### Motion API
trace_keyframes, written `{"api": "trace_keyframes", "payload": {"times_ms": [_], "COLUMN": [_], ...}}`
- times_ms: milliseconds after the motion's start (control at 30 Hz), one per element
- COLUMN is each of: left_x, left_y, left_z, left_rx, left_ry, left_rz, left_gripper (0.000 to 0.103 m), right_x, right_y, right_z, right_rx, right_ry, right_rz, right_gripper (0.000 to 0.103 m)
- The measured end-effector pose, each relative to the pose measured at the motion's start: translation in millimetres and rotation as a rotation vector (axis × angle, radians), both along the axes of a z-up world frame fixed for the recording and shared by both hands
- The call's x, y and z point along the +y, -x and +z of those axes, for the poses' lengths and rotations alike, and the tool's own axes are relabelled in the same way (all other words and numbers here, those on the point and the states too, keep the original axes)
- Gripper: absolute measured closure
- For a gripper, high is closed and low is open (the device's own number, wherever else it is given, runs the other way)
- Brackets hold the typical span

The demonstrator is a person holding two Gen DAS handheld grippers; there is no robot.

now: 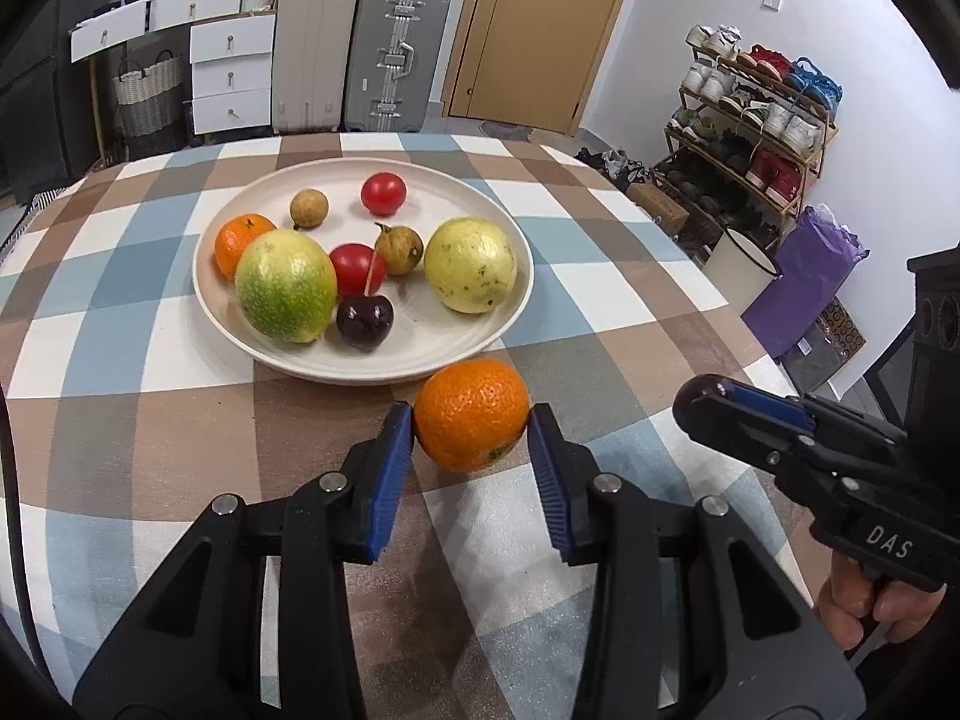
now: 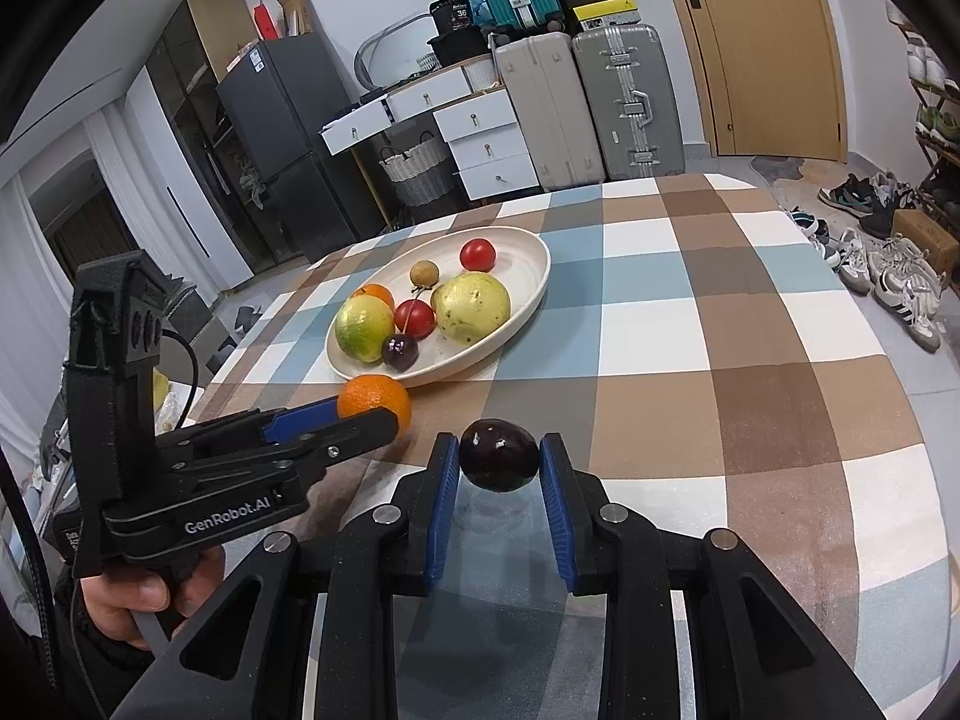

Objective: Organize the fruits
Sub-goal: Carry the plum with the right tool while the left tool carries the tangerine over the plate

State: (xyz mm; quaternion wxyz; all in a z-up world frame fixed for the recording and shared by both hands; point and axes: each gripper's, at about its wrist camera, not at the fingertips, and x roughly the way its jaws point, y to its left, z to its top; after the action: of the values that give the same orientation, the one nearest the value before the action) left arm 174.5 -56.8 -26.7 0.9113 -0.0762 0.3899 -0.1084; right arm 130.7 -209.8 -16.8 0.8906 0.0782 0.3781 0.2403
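Note:
A cream plate (image 1: 516, 294) (image 2: 528, 294) on the checked table holds several fruits: two green-yellow guavas (image 1: 285, 287) (image 1: 471, 264), an orange (image 1: 240, 240), two red tomatoes (image 1: 384, 193), two small brown fruits (image 1: 309, 208) and a dark cherry (image 1: 365, 321). My left gripper (image 1: 471, 420) is shut on an orange (image 1: 471, 414) (image 2: 375, 399) just in front of the plate's near rim. My right gripper (image 2: 498, 456) is shut on a dark purple round fruit (image 2: 498, 453), held over the table to the right of the left gripper.
The checked tablecloth (image 1: 150, 420) covers the round table. Suitcases (image 1: 396, 54), white drawers (image 1: 231, 75) and a door stand behind it. A shoe rack (image 1: 756, 120) and a purple bag (image 1: 804, 282) are on the right, shoes (image 2: 888, 276) on the floor.

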Motion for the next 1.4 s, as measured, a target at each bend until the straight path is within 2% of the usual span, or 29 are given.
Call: {"api": "trace_keyframes", "payload": {"times_ms": [367,633,1100,1400], "left_x": [32.0,44.3,58.3,63.6], "left_y": [19.0,14.7,-6.9,-22.6], "left_z": [36.7,54.1,60.8,57.1], "left_rx": [-0.078,-0.109,-0.121,-0.117], "left_ry": [0.009,-0.014,-0.037,-0.050], "left_rz": [0.036,0.057,0.112,0.119], "left_gripper": [0.067,0.067,0.067,0.067], "right_x": [16.8,31.9,49.4,45.6], "right_y": [-2.4,-13.9,-52.4,-76.6], "right_z": [13.7,21.8,33.8,26.0], "right_rx": [-0.036,-0.060,-0.099,-0.113], "right_ry": [0.004,0.001,-0.041,-0.088], "right_rz": [0.027,0.061,0.094,0.029], "right_gripper": [0.075,0.075,0.075,0.075]}}
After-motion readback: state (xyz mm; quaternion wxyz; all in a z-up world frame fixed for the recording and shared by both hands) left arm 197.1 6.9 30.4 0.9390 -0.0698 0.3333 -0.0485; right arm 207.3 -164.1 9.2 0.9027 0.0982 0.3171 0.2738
